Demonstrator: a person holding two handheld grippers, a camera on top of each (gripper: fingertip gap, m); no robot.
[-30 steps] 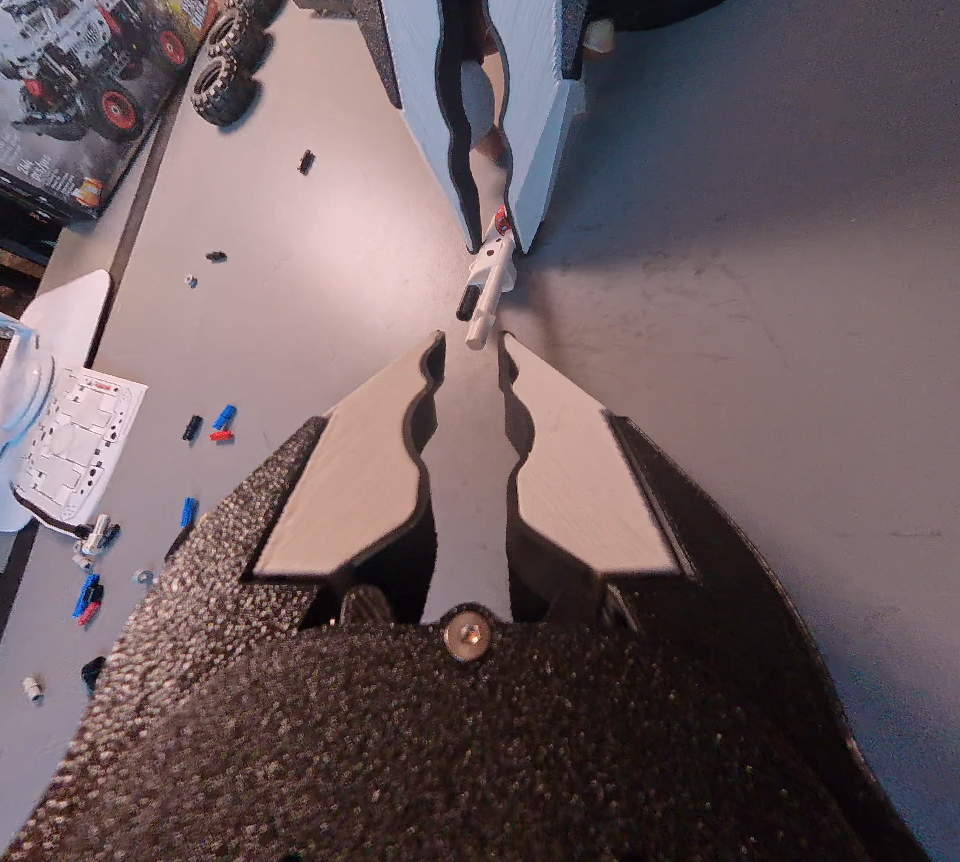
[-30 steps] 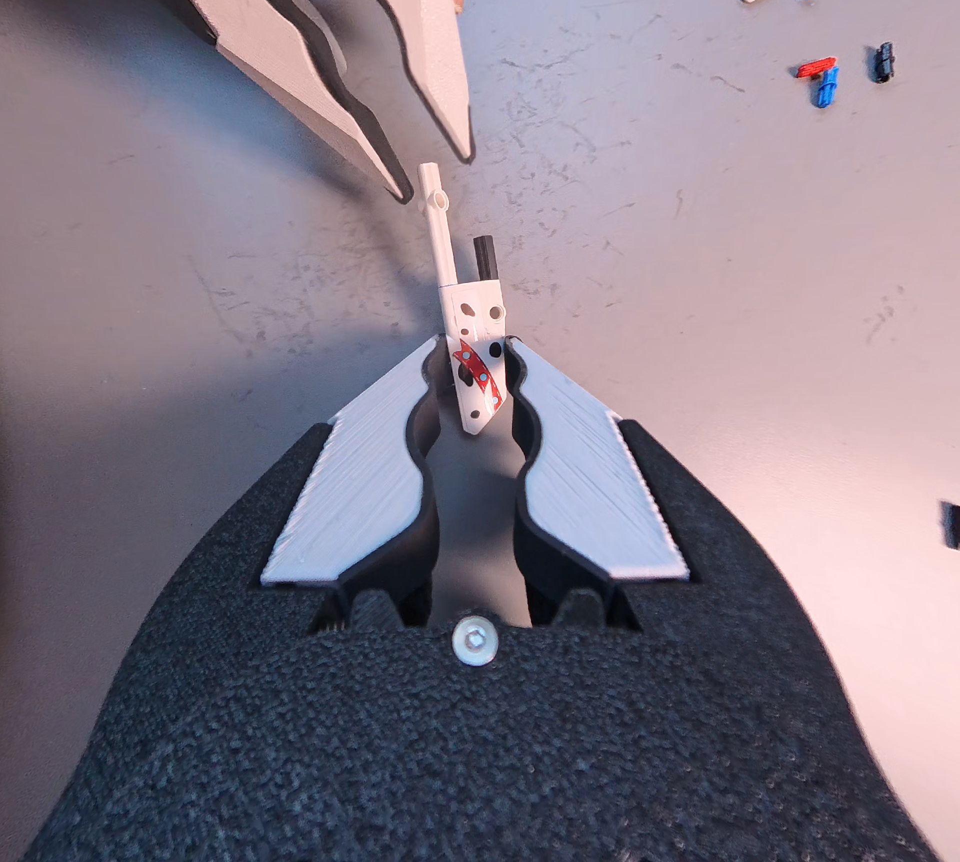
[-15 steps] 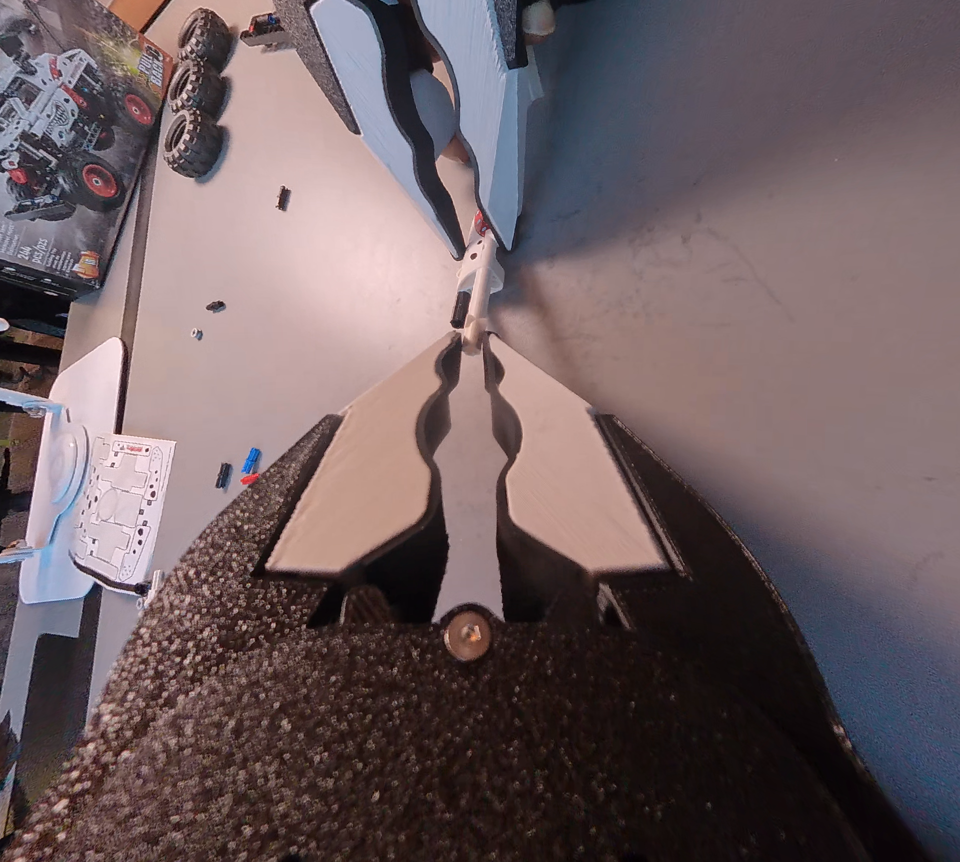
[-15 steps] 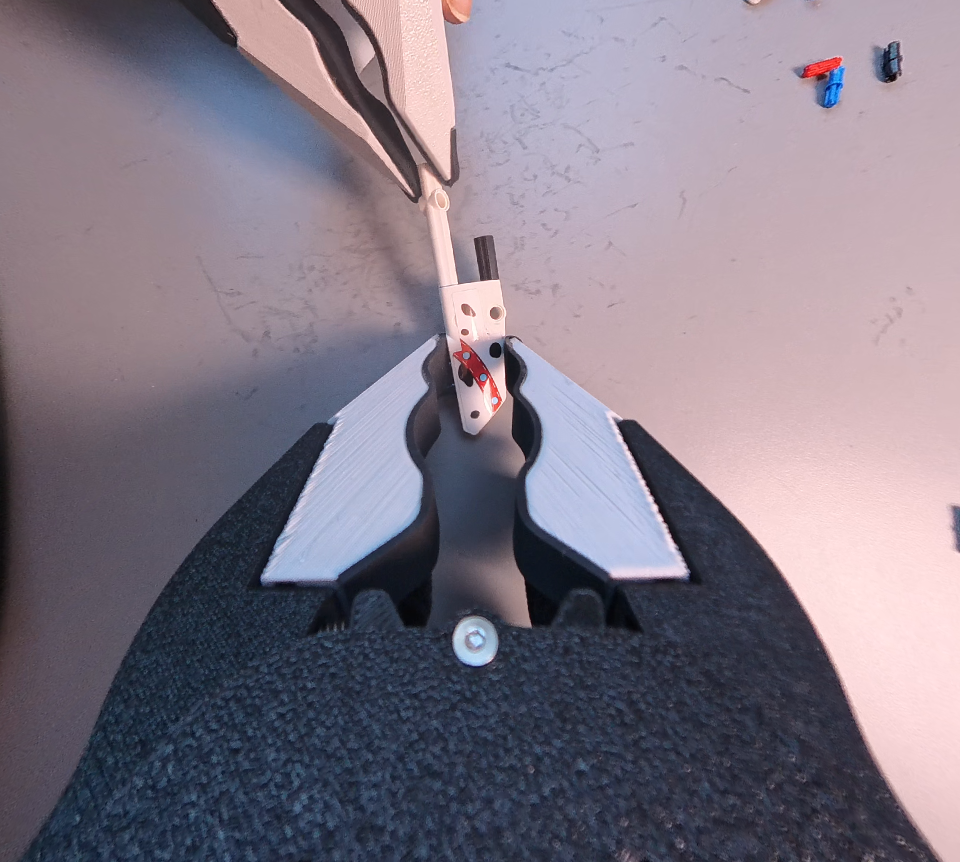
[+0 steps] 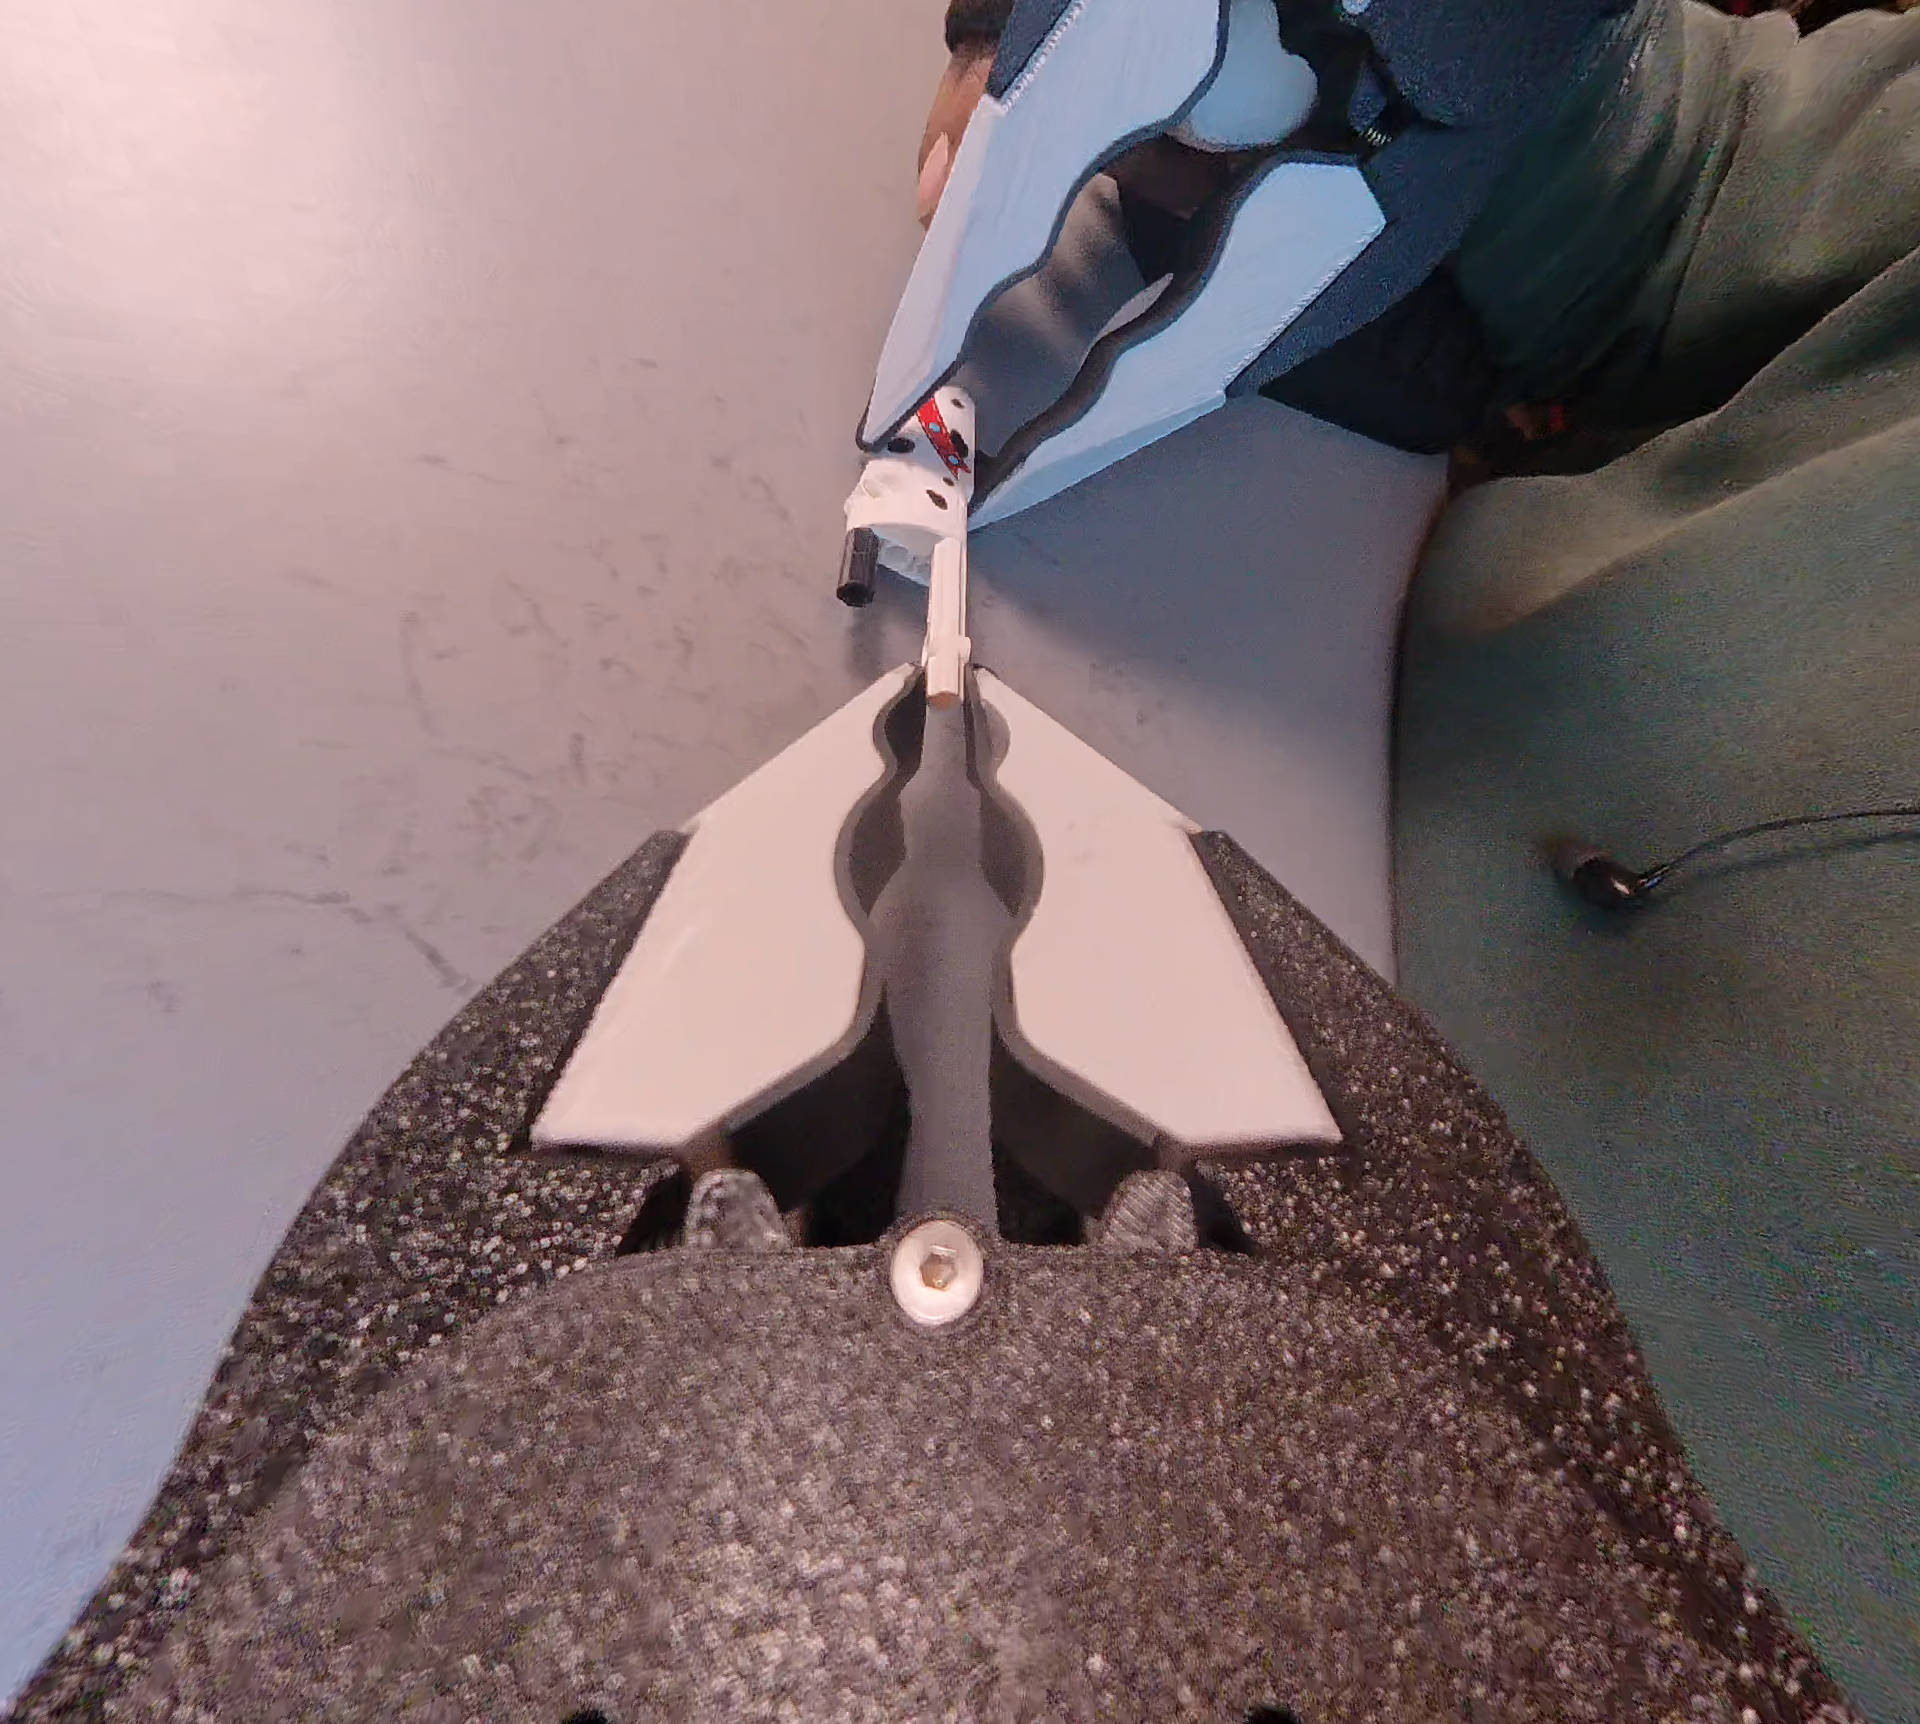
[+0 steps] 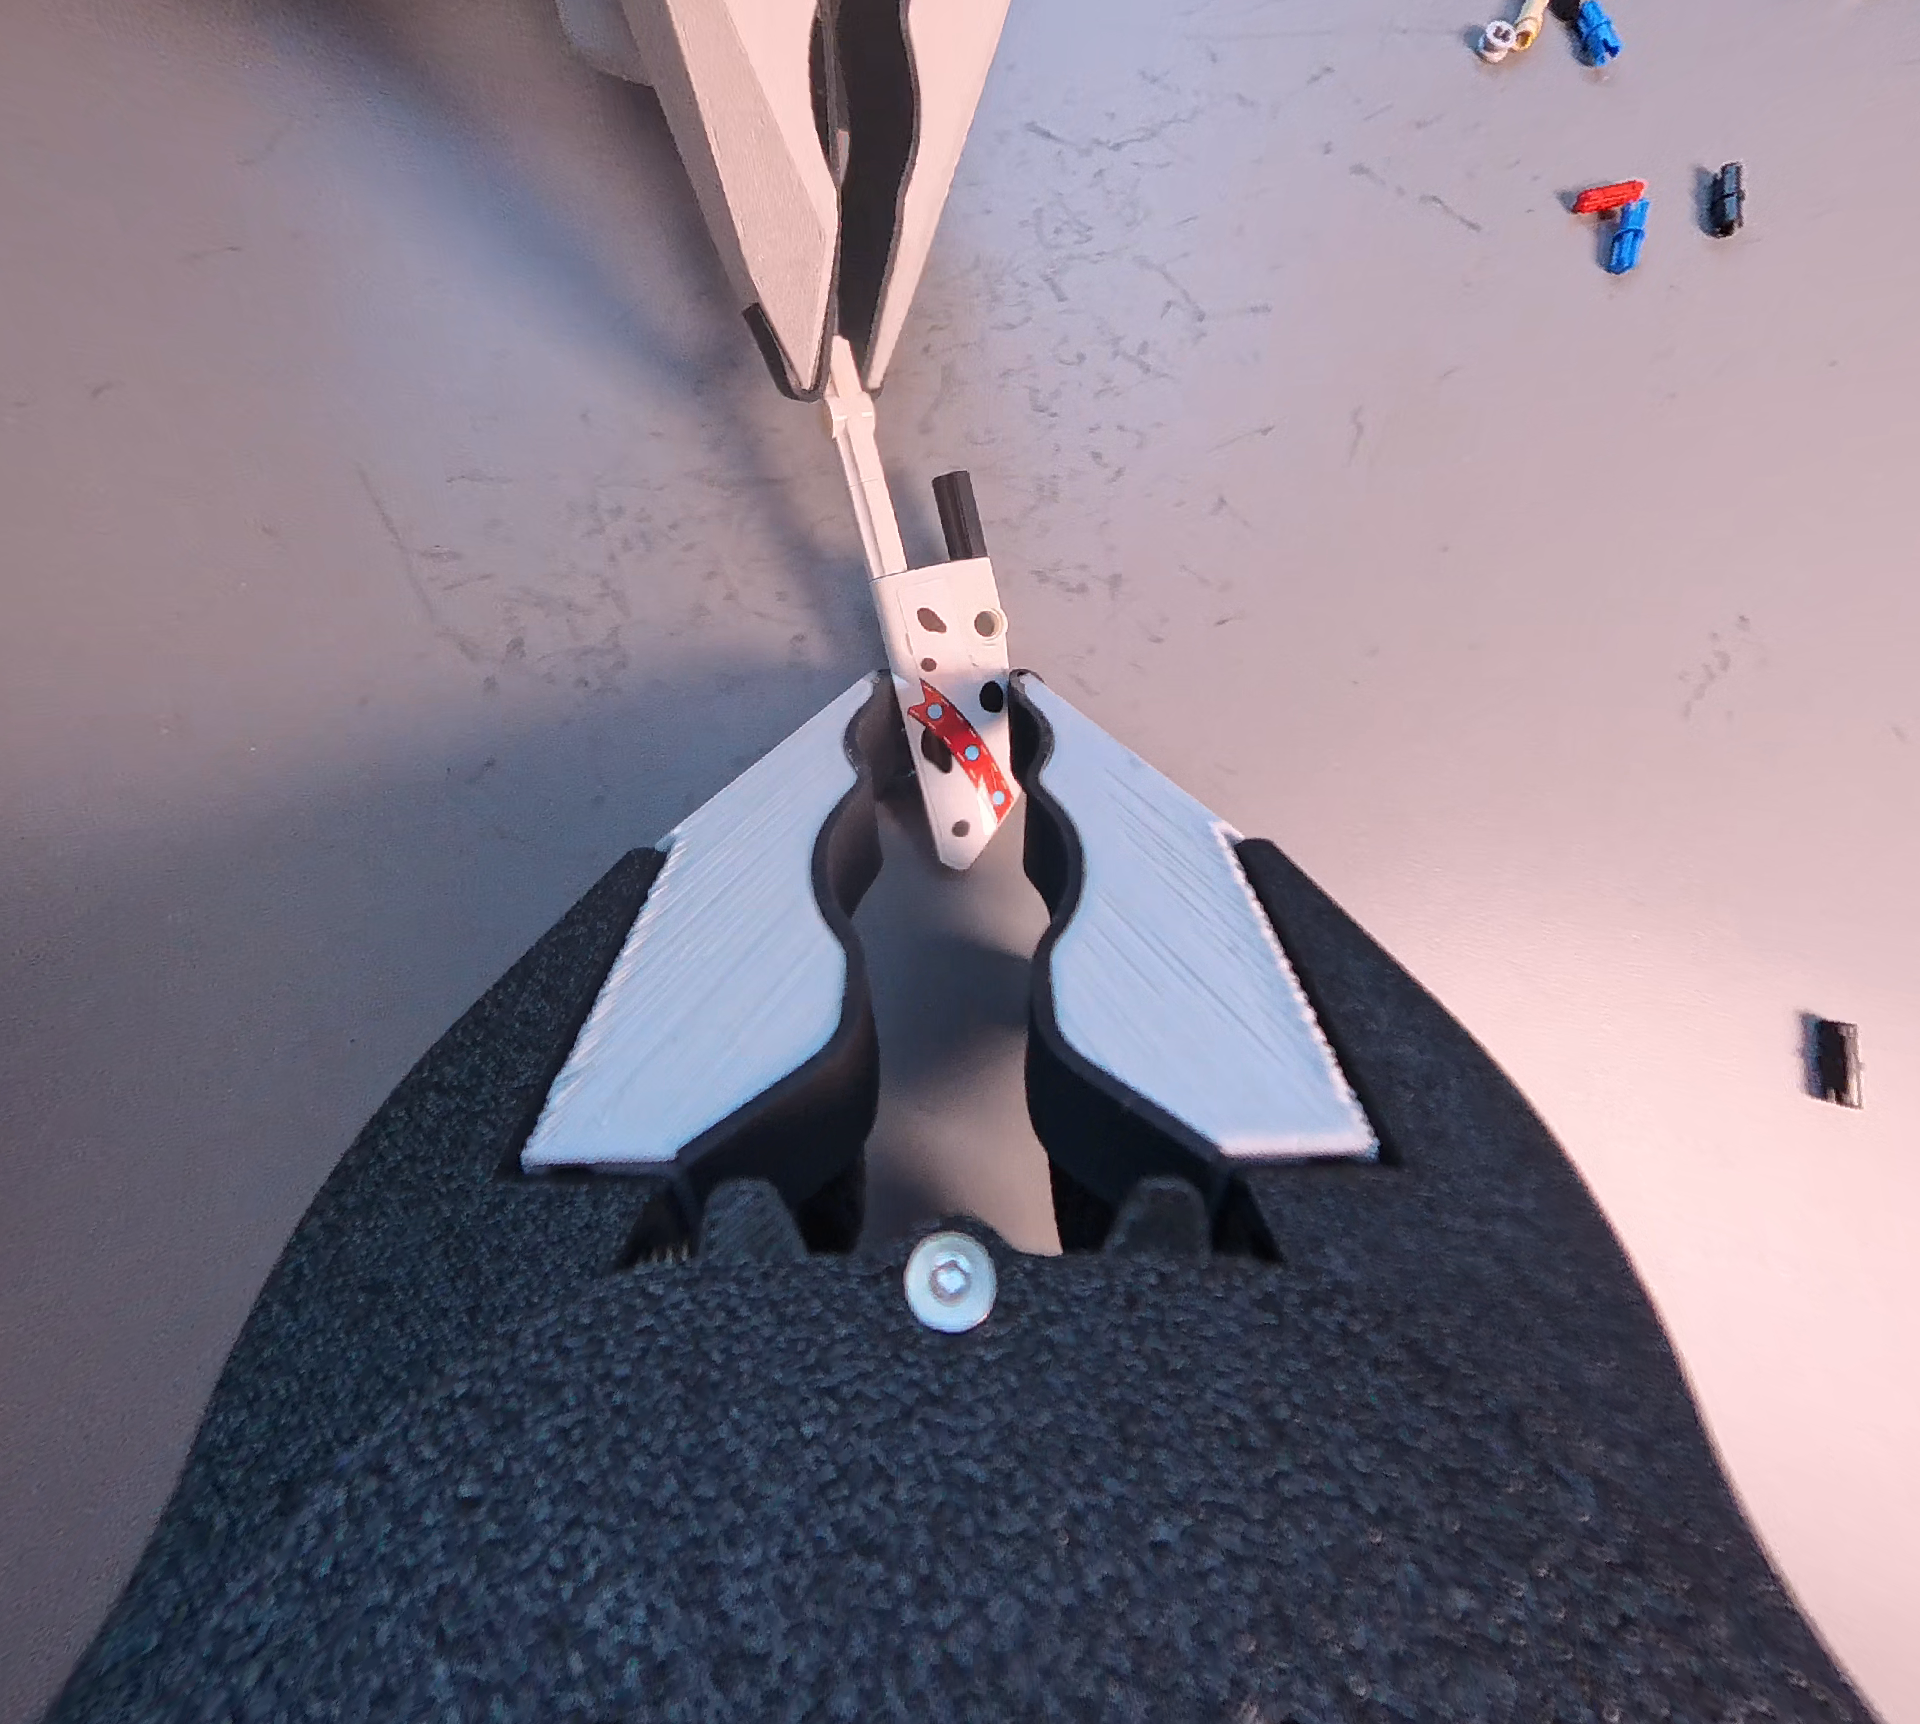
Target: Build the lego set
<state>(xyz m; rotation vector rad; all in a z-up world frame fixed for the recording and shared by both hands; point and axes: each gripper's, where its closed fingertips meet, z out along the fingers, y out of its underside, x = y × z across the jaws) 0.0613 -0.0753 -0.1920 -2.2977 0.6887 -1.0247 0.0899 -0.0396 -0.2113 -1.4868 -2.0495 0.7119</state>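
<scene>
right tongs (image 6: 951, 687): clamped on the white lego panel piece with red stripe decal and black spots (image 6: 954, 718), held above the grey desk (image 6: 416, 324).
left tongs (image 5: 943, 687): pinched together on the tip of the thin white lego rod (image 5: 948, 609) sticking out of that panel.
black pin (image 6: 958, 514): plugged into the panel's end, beside the rod.
writing: none legible; decal is pattern only.
room: bare scuffed desk left of the tongs; loose small blue, red, black and white lego bits (image 6: 1616, 220) well apart at upper right.
edge: desk edge meets a green sleeve (image 5: 1662, 739) in the left wrist view.

Hobby workbench: scuffed grey tabletop (image 6: 1351, 531), scattered small Lego pieces (image 6: 1610, 220).
</scene>
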